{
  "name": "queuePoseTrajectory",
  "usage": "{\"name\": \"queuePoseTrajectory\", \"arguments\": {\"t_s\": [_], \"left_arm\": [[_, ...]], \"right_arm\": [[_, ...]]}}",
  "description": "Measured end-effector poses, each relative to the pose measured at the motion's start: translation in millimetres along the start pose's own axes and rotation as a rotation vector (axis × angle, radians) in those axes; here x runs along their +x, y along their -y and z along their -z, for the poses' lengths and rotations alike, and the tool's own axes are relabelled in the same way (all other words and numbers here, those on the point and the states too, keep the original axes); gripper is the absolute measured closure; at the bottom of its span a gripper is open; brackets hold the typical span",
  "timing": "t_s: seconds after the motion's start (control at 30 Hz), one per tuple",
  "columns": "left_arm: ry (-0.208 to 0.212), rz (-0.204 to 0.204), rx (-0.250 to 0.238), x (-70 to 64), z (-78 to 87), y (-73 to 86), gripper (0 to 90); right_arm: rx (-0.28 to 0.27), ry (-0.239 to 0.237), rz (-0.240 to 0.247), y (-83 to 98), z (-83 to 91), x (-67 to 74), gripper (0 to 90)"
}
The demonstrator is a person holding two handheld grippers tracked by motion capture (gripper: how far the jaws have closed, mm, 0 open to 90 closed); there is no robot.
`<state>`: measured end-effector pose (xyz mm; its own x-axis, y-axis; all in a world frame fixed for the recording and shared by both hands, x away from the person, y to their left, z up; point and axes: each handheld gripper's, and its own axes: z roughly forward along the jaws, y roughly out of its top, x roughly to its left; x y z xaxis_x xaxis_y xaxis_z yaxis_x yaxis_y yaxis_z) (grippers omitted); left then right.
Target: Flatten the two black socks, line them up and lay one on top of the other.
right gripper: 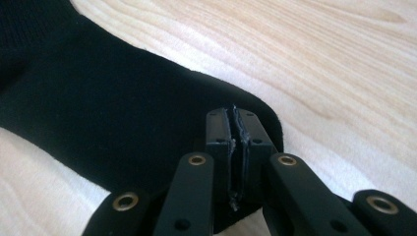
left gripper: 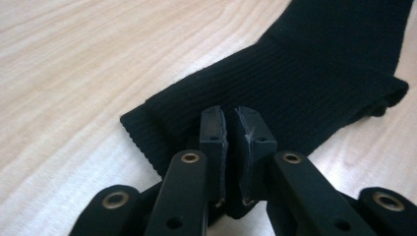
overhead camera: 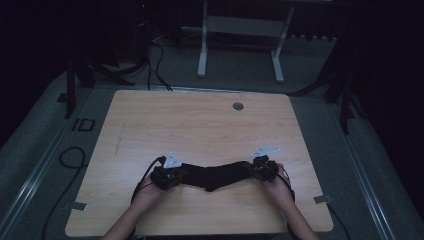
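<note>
Wooden table (overhead camera: 200,125), near edge toward me, with a black sock (overhead camera: 215,175) stretched left to right across its near middle, between my two grippers. My left gripper (left gripper: 230,129) is clamped on the sock's ribbed cuff end, jaws nearly together with fabric pinched. My right gripper (right gripper: 232,129) pinches the smooth toe end, jaws tight.

The left claw (left gripper: 230,120) pinches the ribbed cuff of a black sock (left gripper: 305,78), which stretches away beyond it across the pale wooden bench (left gripper: 83,64).
</note>
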<state>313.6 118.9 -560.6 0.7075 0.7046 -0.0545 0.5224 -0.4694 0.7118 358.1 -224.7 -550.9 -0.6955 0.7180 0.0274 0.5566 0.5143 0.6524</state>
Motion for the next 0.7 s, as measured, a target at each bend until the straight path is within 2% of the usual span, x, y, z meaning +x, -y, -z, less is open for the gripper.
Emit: {"name": "queuePoseTrajectory", "arguments": {"t_s": [0.07, 0.1, 0.17, 0.27, 0.37, 0.43, 0.57, 0.6, 0.63, 0.7], "left_arm": [[-0.008, 0.0, 0.003, 1.3, -0.4, -1.8, 78.8], [0.005, 0.017, -0.002, 1.7, -0.1, -2.7, 72.4], [-0.001, 0.022, -0.007, 1.3, 2.8, -4.4, 57.9], [0.002, 0.03, -0.039, 0.5, 8.8, -6.8, 46.3], [0.004, 0.044, -0.085, -0.5, 16.3, -8.2, 38.2], [0.012, 0.034, -0.1, -0.4, 19.4, -7.2, 30.5], [-0.023, 0.032, -0.143, 1.1, 25.2, 0.8, 15.6], [-0.024, 0.03, -0.15, 1.9, 26.7, 2.9, 15.1], [-0.023, 0.032, -0.168, 2.9, 29.2, 6.6, 14.5], [-0.033, 0.035, -0.182, 4.2, 33.9, 11.9, 13.9]], "right_arm": [[0.001, -0.006, 0.001, -3.3, -1.5, 0.1, 83.0], [-0.006, -0.026, 0.007, -4.9, -1.2, -0.1, 81.3], [-0.031, -0.056, 0.008, -8.2, 2.8, 2.0, 77.2], [-0.064, -0.062, 0.031, -12.8, 10.8, 6.3, 67.9], [-0.092, -0.059, 0.04, -15.7, 18.6, 7.0, 55.0], [-0.121, -0.064, 0.035, -15.7, 24.9, 5.4, 46.0], [-0.145, -0.056, 0.013, -10.3, 33.7, 0.1, 31.4], [-0.118, -0.048, -0.014, -7.8, 34.7, -2.8, 24.8], [-0.109, -0.059, -0.014, -5.5, 35.7, -4.6, 24.7], [-0.128, -0.078, -0.021, 2.0, 40.1, -7.7, 17.4]]}}
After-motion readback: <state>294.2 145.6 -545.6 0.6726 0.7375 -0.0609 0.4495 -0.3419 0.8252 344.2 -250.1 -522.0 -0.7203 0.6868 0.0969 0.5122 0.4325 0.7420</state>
